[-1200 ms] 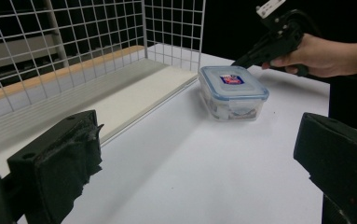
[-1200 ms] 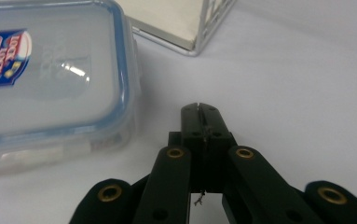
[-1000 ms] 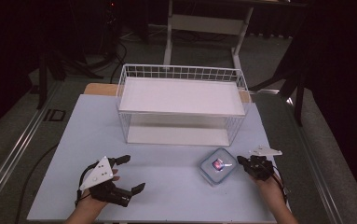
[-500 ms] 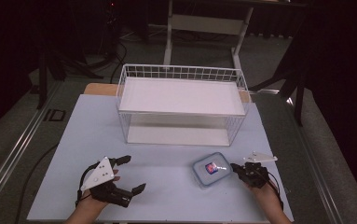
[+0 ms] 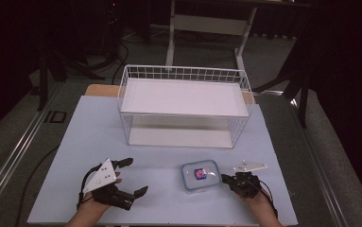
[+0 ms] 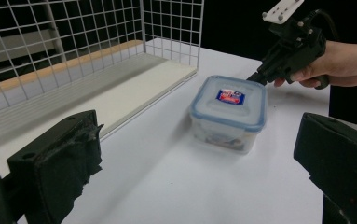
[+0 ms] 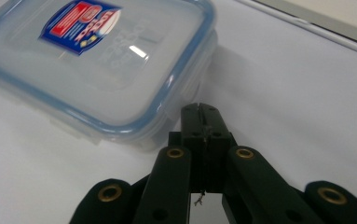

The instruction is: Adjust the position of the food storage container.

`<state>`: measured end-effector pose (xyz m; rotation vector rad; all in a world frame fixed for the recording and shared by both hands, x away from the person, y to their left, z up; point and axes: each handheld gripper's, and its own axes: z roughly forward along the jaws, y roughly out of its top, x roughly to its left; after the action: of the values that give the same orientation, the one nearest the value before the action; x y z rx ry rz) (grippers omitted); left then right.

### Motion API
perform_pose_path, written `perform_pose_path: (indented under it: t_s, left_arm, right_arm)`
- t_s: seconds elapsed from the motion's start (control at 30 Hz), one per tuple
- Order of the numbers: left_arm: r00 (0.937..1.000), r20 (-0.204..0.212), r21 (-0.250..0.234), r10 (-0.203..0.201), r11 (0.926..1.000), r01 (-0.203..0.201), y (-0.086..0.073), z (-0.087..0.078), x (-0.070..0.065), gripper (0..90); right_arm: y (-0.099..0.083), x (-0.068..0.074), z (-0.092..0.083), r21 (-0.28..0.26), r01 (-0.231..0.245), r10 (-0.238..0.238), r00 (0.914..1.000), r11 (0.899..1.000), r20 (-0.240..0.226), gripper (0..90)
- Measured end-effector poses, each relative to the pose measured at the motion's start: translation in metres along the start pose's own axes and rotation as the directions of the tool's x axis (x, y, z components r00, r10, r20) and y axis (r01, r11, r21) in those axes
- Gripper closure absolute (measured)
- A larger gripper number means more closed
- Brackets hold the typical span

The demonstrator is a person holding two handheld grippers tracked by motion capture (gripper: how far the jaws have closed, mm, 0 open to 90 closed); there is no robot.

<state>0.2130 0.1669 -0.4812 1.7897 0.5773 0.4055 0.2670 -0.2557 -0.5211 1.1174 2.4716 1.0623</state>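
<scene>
I judge the food container (image 5: 200, 175), a rigid plastic box with a blue-rimmed snap lid sitting flat on the desk (image 5: 98, 127) in front of the wire basket (image 5: 184, 106), to be light, stiff and smooth-sided, so I would take hold across its two longer walls below the lid rim rather than on the slick lid. It stands upright, lid up, its slightly longer axis running roughly across the desk. The right gripper (image 5: 226, 178) has its fingers together, tips against the container's right wall; the left gripper (image 5: 135, 176) rests well apart, fingers spread and empty.

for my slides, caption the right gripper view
Shut right gripper with its tips at the side of a blue-rimmed lidded container.
</scene>
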Motion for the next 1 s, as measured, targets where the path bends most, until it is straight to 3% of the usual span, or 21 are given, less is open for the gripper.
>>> perform_pose_path:
  t_s: [0.3,0.67,1.0]
  left_arm:
    - [1.0,0.004,0.001,-0.008,1.0,0.008,0.0,0.001,0.0,1.6]
    - [0.9999,0.01,0.018,-0.006,0.9998,0.006,-0.003,0.005,0.0,1.6]
    - [0.9998,0.014,0.022,-0.016,0.9996,0.016,-0.003,0.005,0.001,1.6]
  right_arm:
    - [0.014,0.022,0.011,-0.004,0.051,-0.051,0.9978,0.999,-0.041,90.0]
    - [0.017,0.035,0.02,0.005,0.08,-0.08,0.994,0.997,-0.075,90.0]
    - [0.027,0.04,0.029,0.01,0.075,-0.074,0.9937,0.997,-0.084,90.0]
